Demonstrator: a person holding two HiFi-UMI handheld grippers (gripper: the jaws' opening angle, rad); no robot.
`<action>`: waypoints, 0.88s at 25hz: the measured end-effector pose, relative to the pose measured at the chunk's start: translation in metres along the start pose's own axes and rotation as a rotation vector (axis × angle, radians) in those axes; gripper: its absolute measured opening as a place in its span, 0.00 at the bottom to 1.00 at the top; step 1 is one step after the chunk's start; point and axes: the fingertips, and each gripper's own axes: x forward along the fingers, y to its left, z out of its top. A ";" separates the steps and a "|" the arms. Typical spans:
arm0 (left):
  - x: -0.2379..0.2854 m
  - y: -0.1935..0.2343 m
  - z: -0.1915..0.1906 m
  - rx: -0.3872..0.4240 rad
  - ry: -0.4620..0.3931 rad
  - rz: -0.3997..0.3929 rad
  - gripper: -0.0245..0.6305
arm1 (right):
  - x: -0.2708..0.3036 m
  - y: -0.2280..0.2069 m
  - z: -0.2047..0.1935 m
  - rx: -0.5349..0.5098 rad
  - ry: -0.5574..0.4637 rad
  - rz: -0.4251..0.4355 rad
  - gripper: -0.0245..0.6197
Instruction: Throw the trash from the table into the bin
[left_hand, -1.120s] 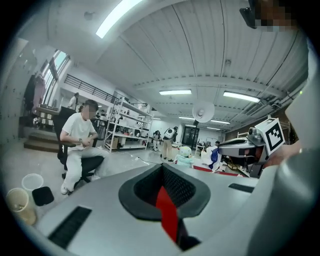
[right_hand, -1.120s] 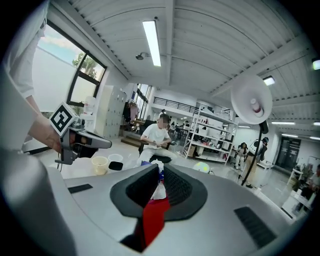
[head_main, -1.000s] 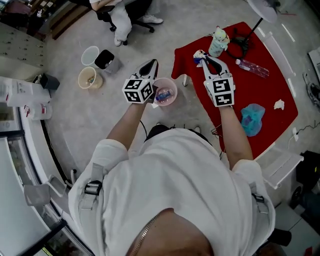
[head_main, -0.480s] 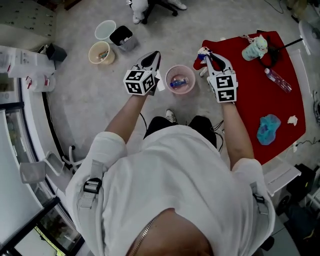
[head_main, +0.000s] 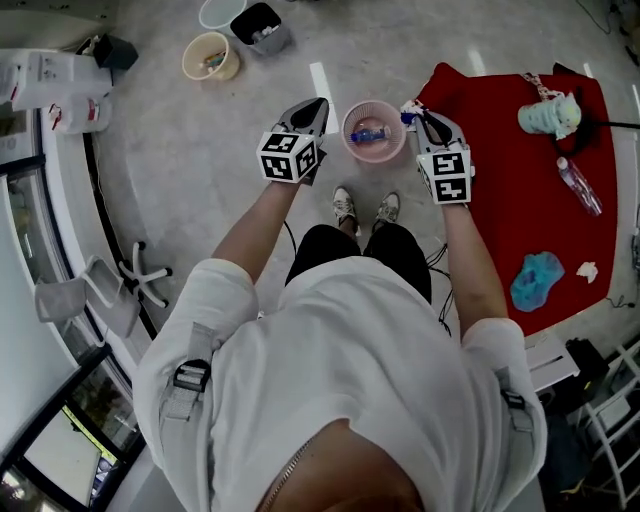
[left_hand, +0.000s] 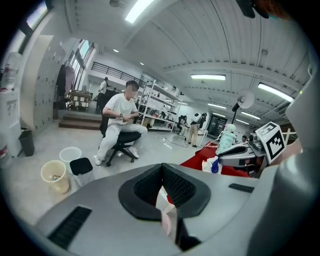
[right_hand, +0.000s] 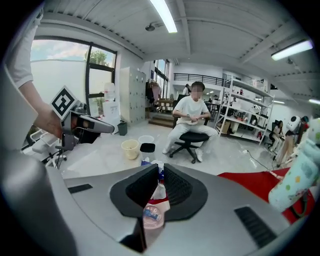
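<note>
A pink bin (head_main: 375, 132) stands on the floor beside the red table (head_main: 520, 200), with a blue wrapper lying in it. My left gripper (head_main: 317, 103) is just left of the bin, shut on a thin white paper scrap (left_hand: 162, 196). At the bin's right rim my right gripper (head_main: 420, 112) is shut on a crumpled white and blue wrapper (head_main: 406, 110), which shows between its fingers (right_hand: 159, 189) in the right gripper view. Through the gap under those jaws the bin (right_hand: 150, 216) is visible below.
On the table lie a pale green soft bottle (head_main: 548, 115), a clear plastic bottle (head_main: 580, 186), a teal cloth (head_main: 535, 281) and a crumpled white paper (head_main: 587, 270). A yellow bucket (head_main: 210, 56) and a black bin (head_main: 262, 25) stand far left. A seated person (right_hand: 192, 122) is beyond.
Both grippers have come down and away from the table edge with their scraps. The pink bin, earlier beside the left gripper, now lies between the two.
</note>
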 end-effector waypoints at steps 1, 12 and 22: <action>0.004 0.003 -0.009 -0.009 0.015 0.009 0.05 | 0.008 0.002 -0.010 0.003 0.017 0.014 0.10; 0.054 0.048 -0.131 -0.088 0.165 0.093 0.05 | 0.113 0.029 -0.129 0.012 0.158 0.142 0.10; 0.119 0.101 -0.282 -0.139 0.226 0.115 0.05 | 0.224 0.048 -0.268 0.031 0.213 0.162 0.10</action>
